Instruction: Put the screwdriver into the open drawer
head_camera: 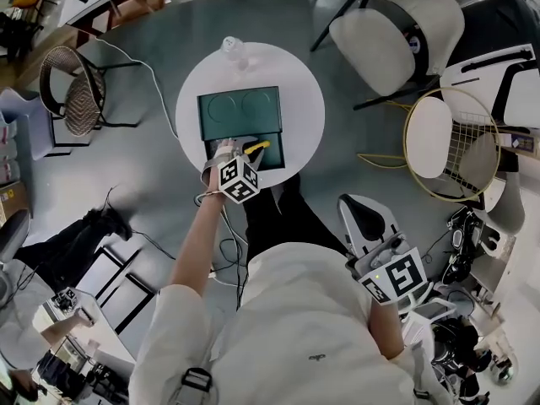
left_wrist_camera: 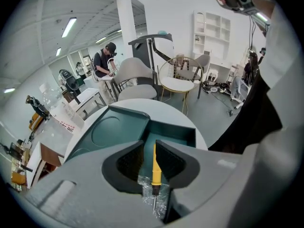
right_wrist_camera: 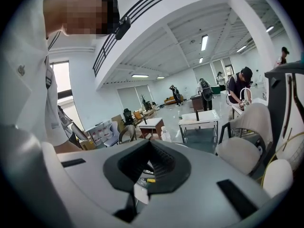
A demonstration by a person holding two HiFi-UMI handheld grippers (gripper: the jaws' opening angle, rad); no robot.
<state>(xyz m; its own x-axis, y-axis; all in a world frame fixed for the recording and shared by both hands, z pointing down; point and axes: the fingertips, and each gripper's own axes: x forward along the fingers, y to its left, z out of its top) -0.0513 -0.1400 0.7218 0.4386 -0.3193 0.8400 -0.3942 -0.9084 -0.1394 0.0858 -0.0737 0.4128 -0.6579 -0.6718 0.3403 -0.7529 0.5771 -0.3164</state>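
A dark green drawer unit [head_camera: 240, 108] stands on a round white table [head_camera: 299, 83], with its drawer [head_camera: 272, 156] pulled open toward me. My left gripper [head_camera: 245, 152] hangs over the open drawer, shut on the yellow-handled screwdriver [head_camera: 257, 147]. In the left gripper view the jaws [left_wrist_camera: 149, 146] pinch the yellow handle [left_wrist_camera: 154, 167]. Its metal shaft points back toward the camera, and the drawer's inside [left_wrist_camera: 173, 136] lies just beyond. My right gripper [head_camera: 359, 205] is held low by my body, away from the table. It is shut [right_wrist_camera: 151, 148] on nothing.
A clear bottle [head_camera: 234, 49] stands at the table's far edge. A white padded chair [head_camera: 396, 36] and a gold wire chair [head_camera: 447, 142] are on the right, a wicker chair [head_camera: 76, 91] on the left. Cables trail on the floor by my feet.
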